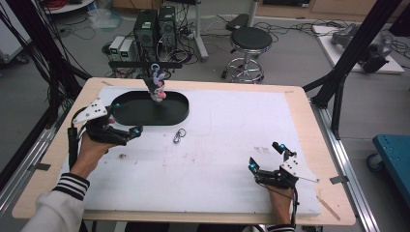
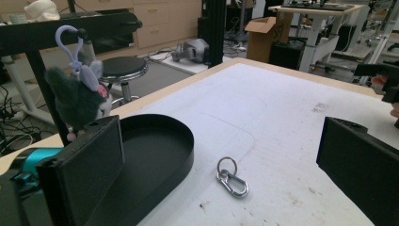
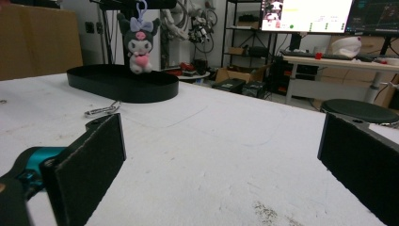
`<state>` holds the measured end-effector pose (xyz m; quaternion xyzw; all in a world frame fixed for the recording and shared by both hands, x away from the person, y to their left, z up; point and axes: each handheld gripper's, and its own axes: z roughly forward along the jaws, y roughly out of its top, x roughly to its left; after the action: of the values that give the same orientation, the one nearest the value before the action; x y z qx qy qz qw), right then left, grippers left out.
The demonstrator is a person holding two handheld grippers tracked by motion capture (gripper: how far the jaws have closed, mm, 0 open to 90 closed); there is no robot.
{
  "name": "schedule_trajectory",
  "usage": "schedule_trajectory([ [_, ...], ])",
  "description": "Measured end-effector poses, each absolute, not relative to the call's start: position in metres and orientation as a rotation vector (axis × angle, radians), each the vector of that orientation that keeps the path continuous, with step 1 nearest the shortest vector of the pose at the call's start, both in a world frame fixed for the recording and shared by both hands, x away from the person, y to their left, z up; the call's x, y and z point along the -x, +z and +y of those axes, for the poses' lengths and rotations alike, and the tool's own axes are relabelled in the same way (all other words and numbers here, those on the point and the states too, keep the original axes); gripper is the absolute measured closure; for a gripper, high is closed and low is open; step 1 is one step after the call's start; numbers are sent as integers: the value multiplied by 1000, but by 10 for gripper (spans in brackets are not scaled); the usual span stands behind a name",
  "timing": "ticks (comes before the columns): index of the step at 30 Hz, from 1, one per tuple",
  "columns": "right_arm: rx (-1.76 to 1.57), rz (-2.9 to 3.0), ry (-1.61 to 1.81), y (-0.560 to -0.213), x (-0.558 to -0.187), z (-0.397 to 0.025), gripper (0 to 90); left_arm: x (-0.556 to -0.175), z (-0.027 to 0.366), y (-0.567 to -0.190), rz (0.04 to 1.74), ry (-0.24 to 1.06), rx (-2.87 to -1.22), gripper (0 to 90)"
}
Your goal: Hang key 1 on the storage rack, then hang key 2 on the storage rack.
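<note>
Right gripper [image 1: 266,157]: nearest the person, resting at the near right of the table, jaws spread wide with nothing between them.
Left gripper [image 1: 126,119]: held at the left side, jaws wide and holding nothing, one jaw over the near left rim of the tray and the other over the white mat.
White mat [image 1: 227,145]: covers most of the wooden tabletop, lightly scuffed.
Carabiner [image 1: 180,136]: a small silver clip with a ring, lying flat on the mat just in front of the tray's near right edge, apart from both grippers; in the left gripper view [image 2: 231,177] it sits between the two jaws, farther out.
Tray [image 1: 140,116]: black, oval, shallow, at the far left of the mat.
Plush keychain [image 1: 156,87]: a dark plush toy with a lilac bow and pink heart, hanging by its lilac loop from a black bar above the tray's far side.
Stool [image 1: 249,41]: black and round, on the floor beyond the table.
</note>
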<state>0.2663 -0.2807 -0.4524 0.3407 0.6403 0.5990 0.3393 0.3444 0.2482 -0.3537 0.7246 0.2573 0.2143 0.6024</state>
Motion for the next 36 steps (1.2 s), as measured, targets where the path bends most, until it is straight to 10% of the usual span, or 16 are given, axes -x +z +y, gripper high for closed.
schedule_trajectory([
  [36, -891, 1661, 1564, -452, -266, -281, 6, -343, 233, -347, 486, 420, -1769, 18],
])
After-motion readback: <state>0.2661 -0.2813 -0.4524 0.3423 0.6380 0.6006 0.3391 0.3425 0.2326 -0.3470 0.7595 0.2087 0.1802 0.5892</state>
